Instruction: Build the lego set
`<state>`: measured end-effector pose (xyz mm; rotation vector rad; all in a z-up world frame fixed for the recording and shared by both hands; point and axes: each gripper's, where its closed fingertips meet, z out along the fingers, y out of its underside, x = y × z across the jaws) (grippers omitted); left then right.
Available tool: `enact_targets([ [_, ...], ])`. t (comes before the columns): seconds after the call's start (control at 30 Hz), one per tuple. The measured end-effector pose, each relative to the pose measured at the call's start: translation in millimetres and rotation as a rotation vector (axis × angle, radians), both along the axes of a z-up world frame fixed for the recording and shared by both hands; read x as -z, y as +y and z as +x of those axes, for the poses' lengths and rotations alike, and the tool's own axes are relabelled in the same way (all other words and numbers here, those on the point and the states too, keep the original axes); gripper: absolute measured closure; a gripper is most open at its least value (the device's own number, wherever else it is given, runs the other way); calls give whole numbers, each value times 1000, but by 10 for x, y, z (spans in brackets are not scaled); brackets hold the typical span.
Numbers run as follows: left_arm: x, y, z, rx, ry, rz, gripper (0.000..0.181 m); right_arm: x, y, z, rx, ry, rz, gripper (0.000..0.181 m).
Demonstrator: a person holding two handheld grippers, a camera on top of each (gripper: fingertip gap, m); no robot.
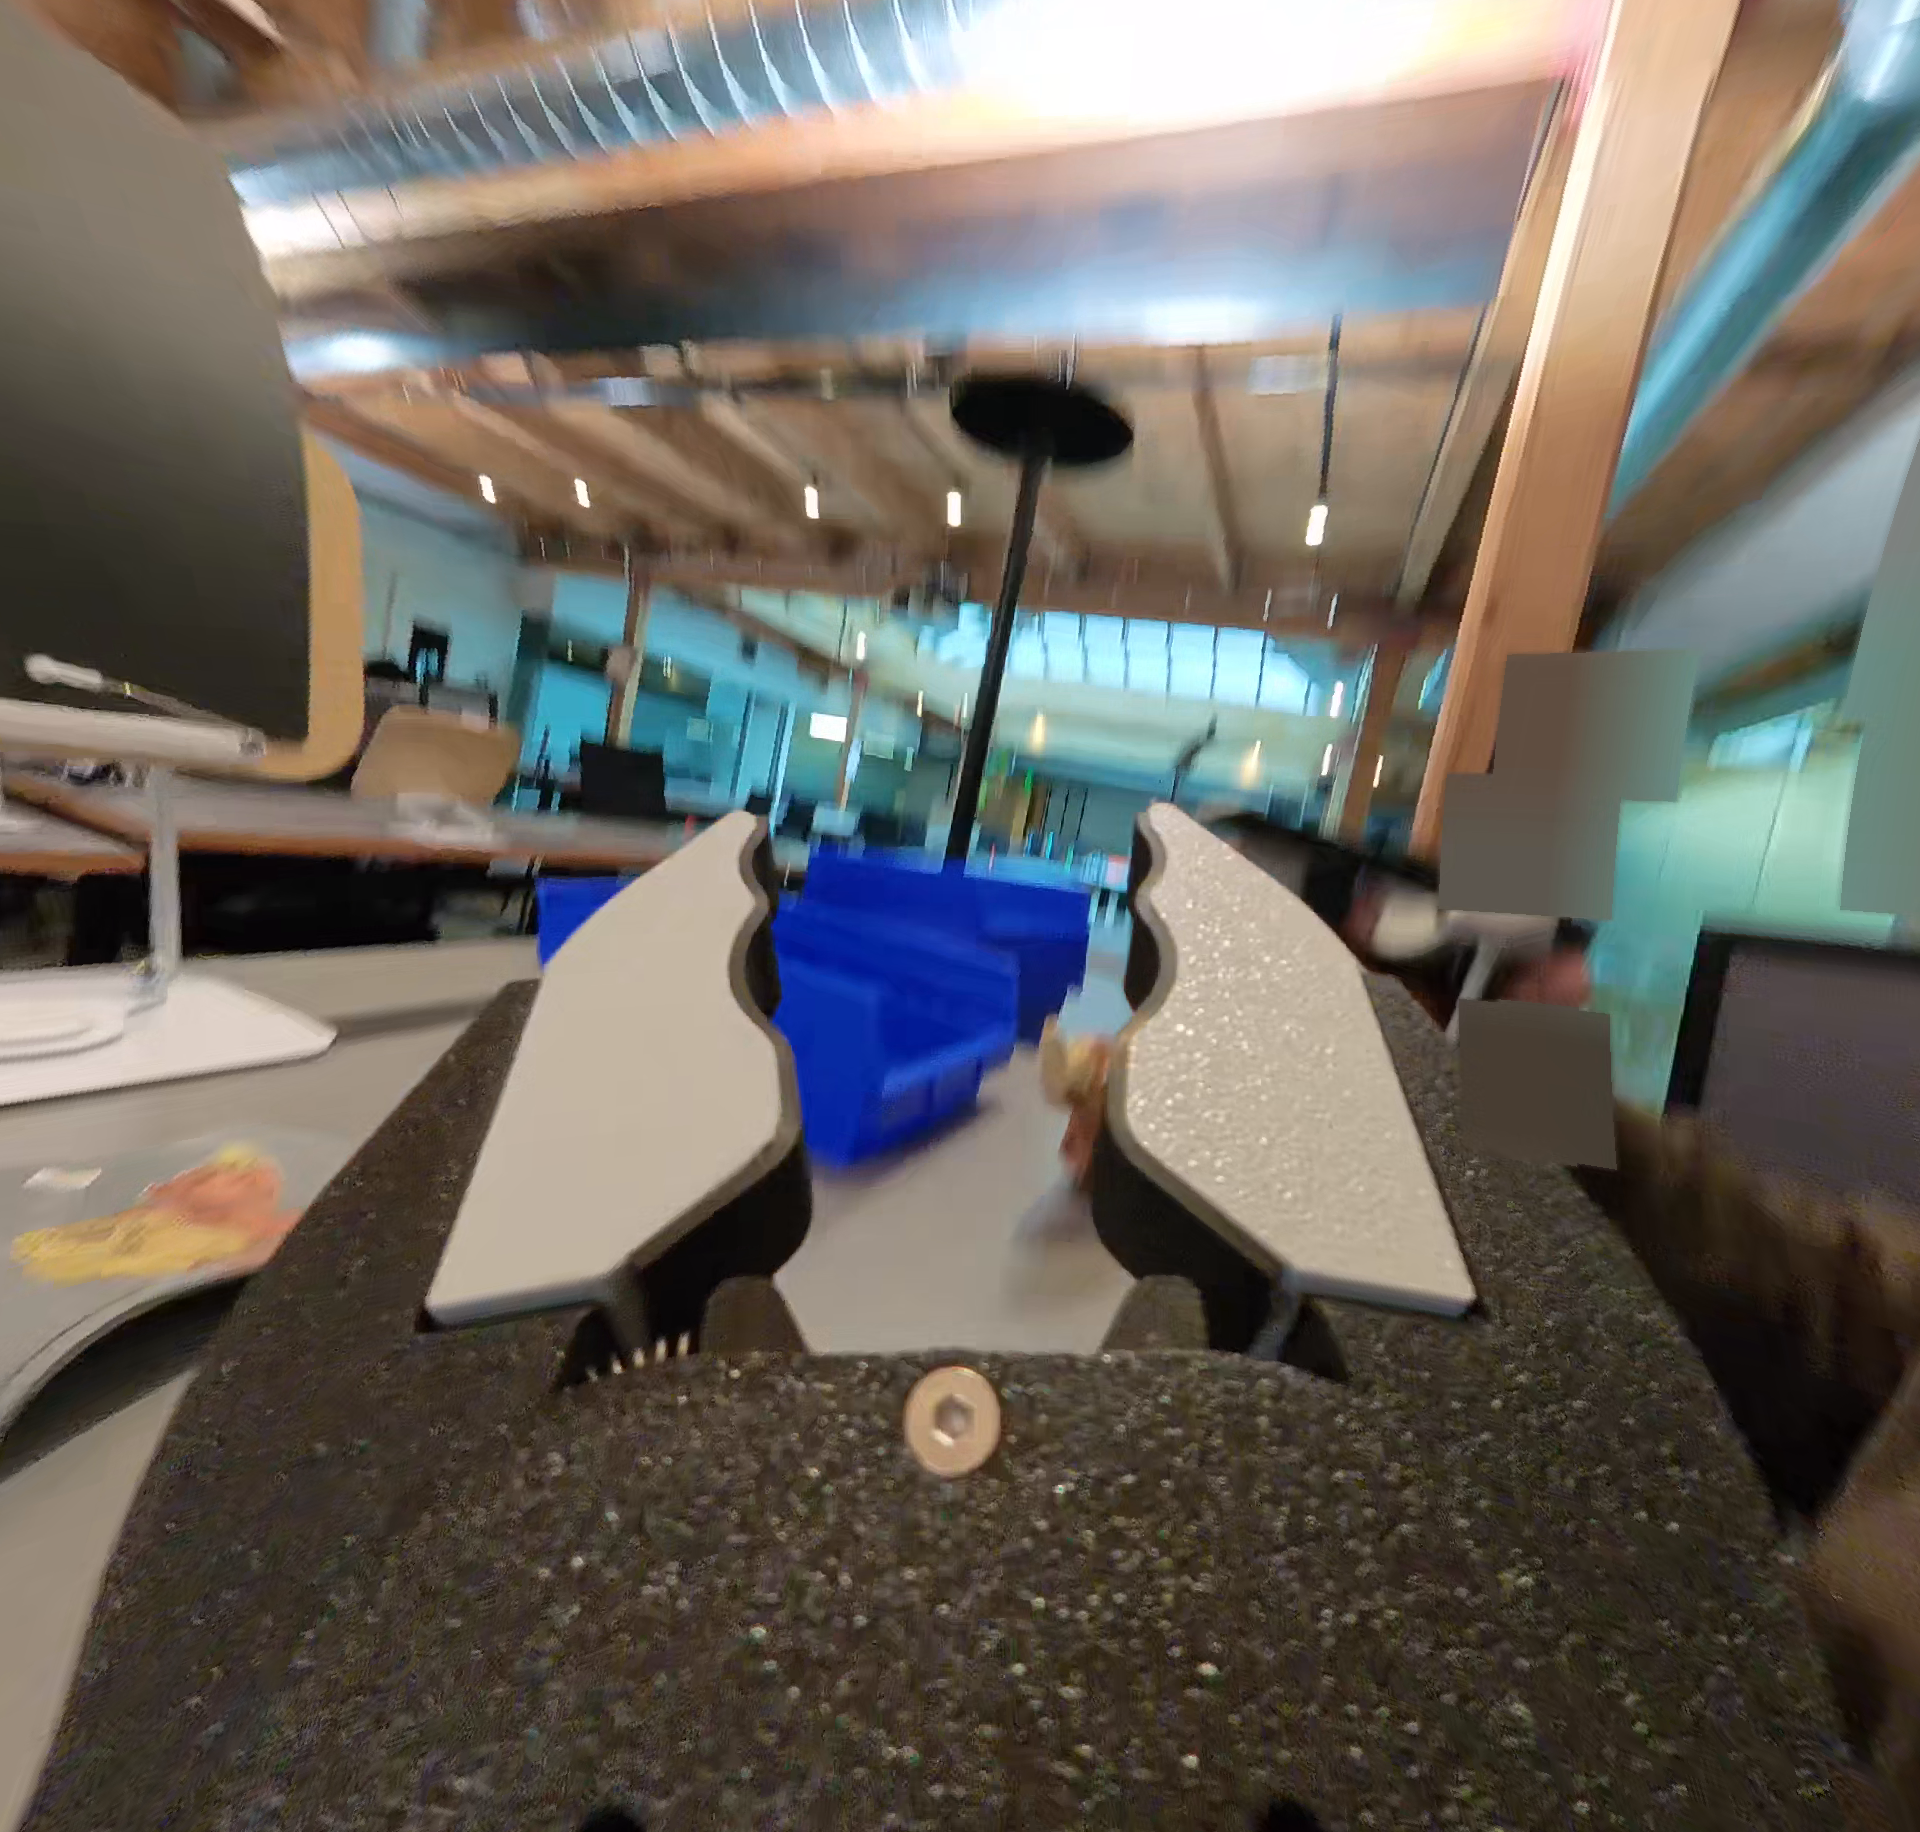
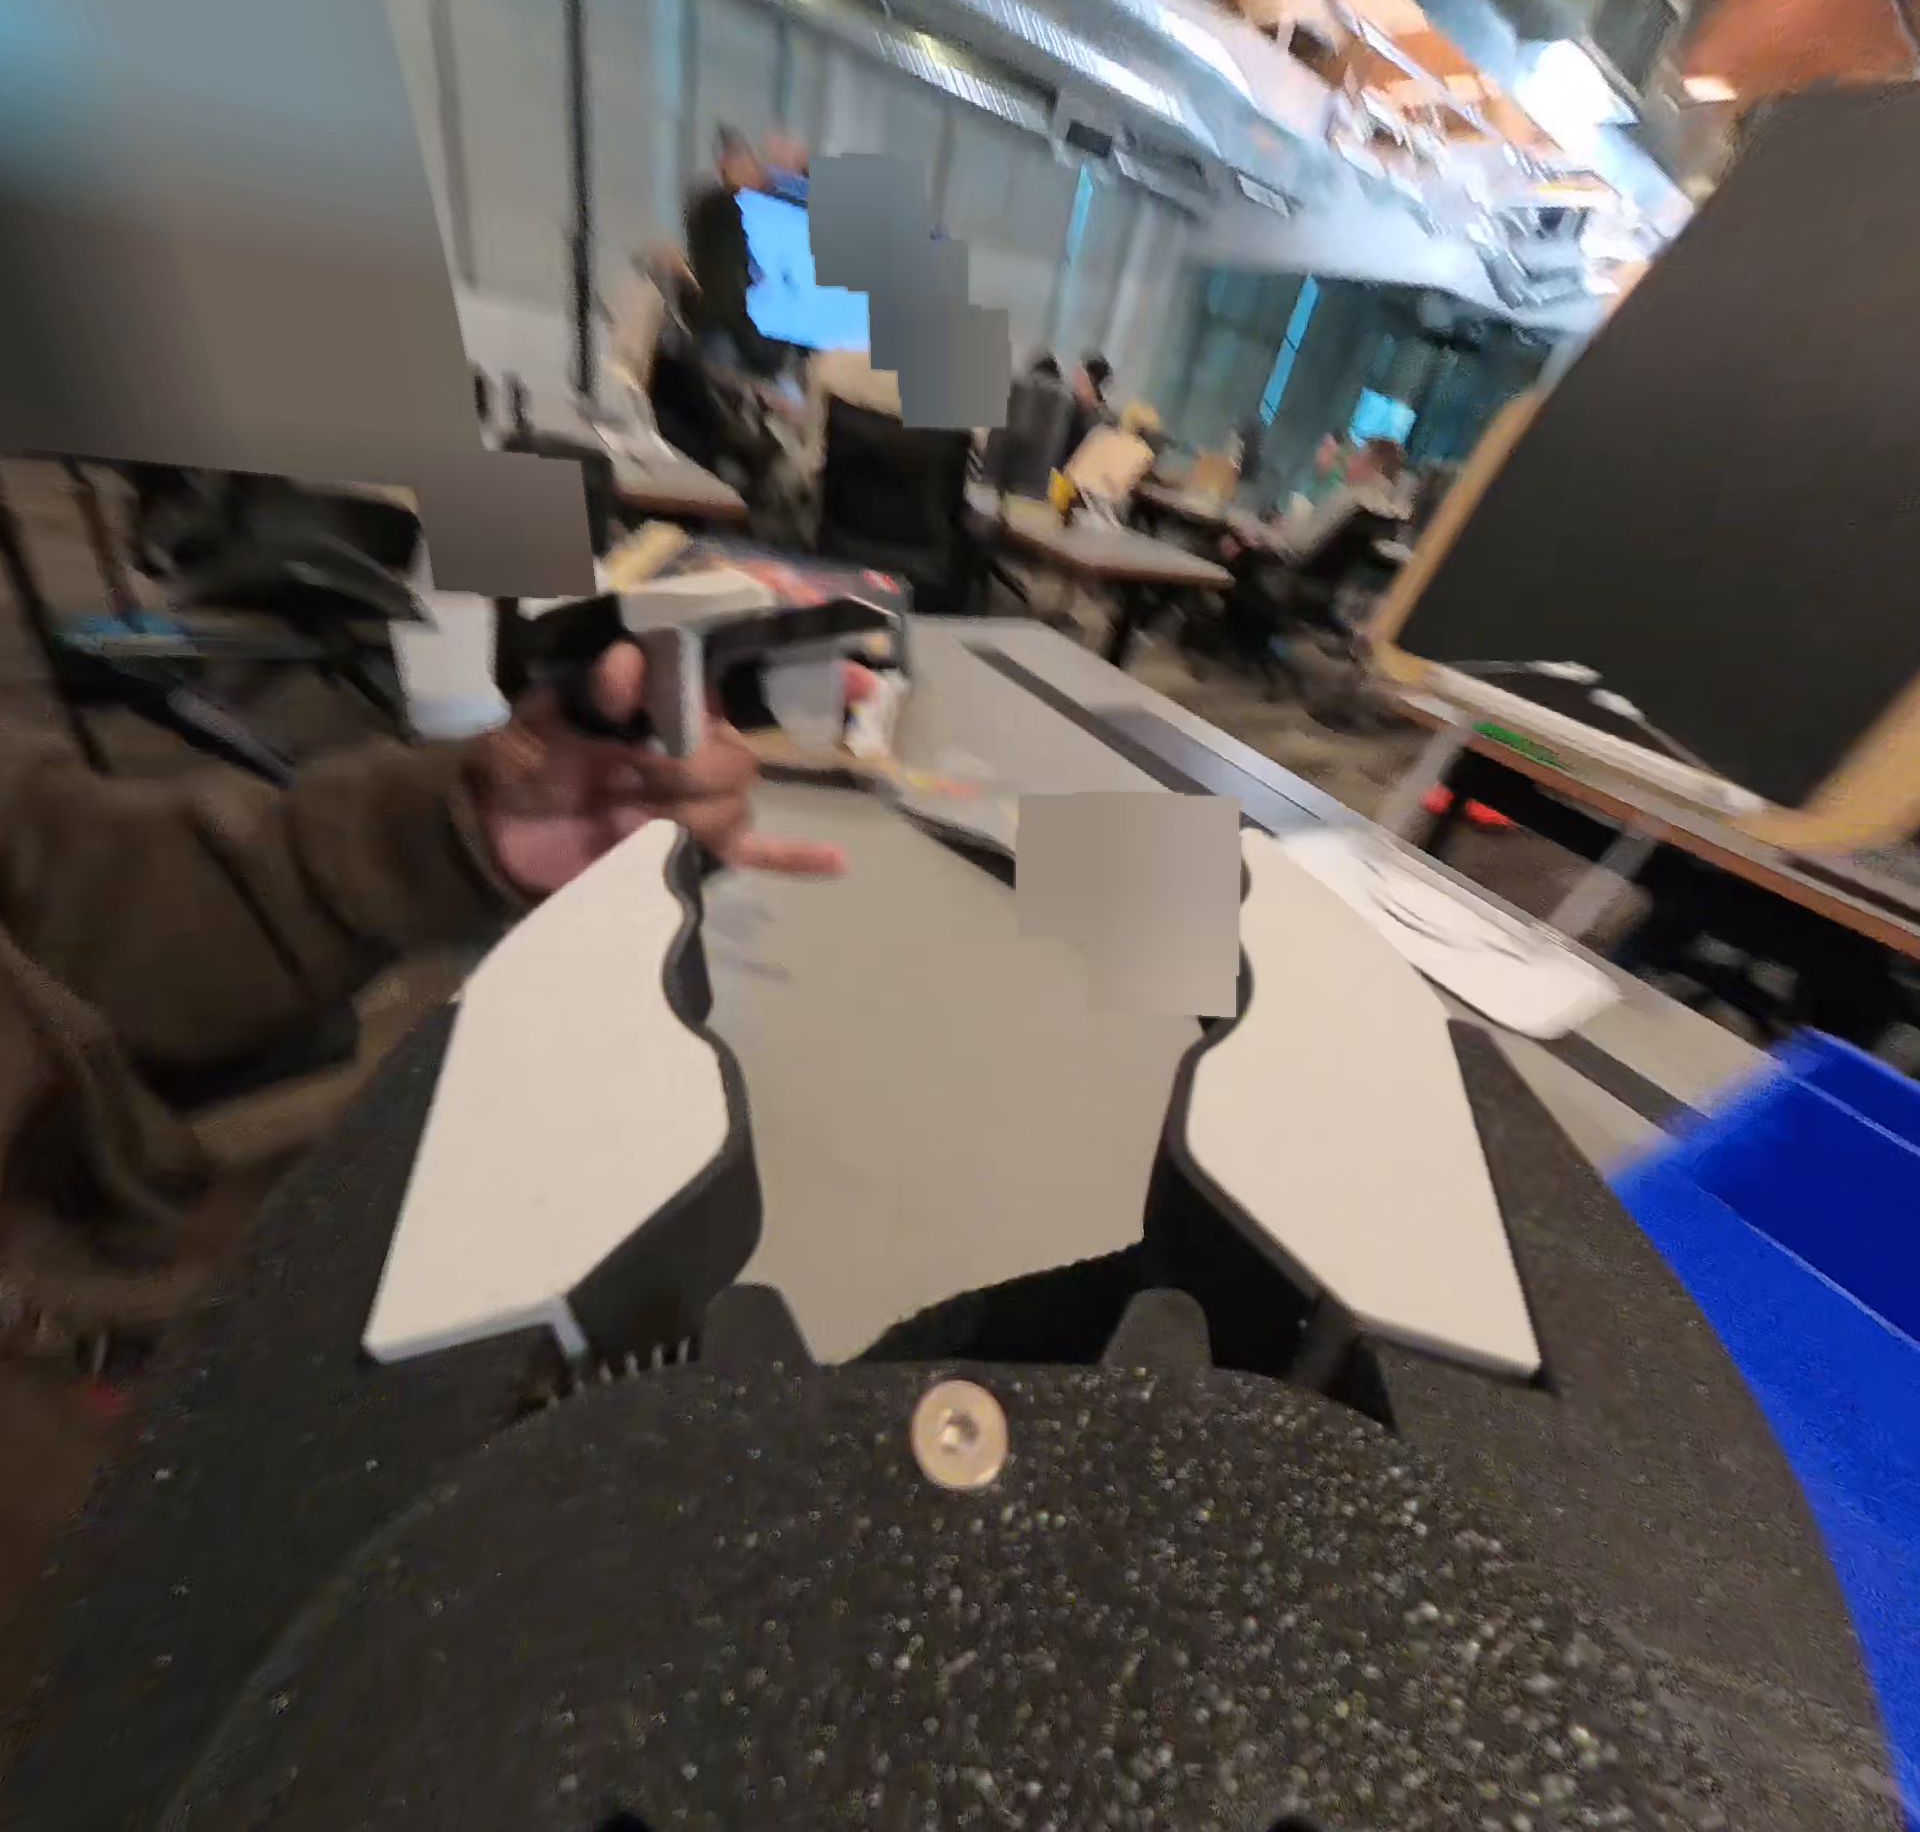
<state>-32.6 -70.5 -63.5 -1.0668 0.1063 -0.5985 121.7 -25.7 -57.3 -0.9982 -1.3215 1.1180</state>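
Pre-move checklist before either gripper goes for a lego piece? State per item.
1. Left gripper open and empty: ok, jaws apart, nothing between them.
2. Right gripper open and empty: ok, jaws wide; a mosaic patch covers part of the gap.
3. Blue plastic parts bins located: ok, ahead of the left gripper on the grey tabletop.
4. Bin contents visible: cannot tell, too blurred.
5. Small tan and brown blurred object by the left gripper's right finger identified: cannot tell.
6. Image sharpness: not ok, both views show motion blur.
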Motion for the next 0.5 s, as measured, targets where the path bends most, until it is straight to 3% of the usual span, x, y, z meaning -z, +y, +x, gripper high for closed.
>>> enact_targets([
  [0.1,-244,-102,-113,-28,-224,160,116,88,-291,-542,-123,133,-163,84],
  [0.2,-197,-14,-143,-42,-365,160,115,208,-318,-939,-115,225,-310,89],
  [0.27,-93,79,-164,-94,-420,123,115,343,-170,-1125,-2,219,-367,94],
  [0.33,88,201,-243,-246,-385,22,116,511,136,-1203,220,162,-359,105],
  [0.43,291,251,-439,-584,-188,-107,122,805,623,-1200,528,-67,-284,116],
  [0.5,366,311,-429,-699,-13,-196,132,918,834,-1184,640,-199,-236,119],
])
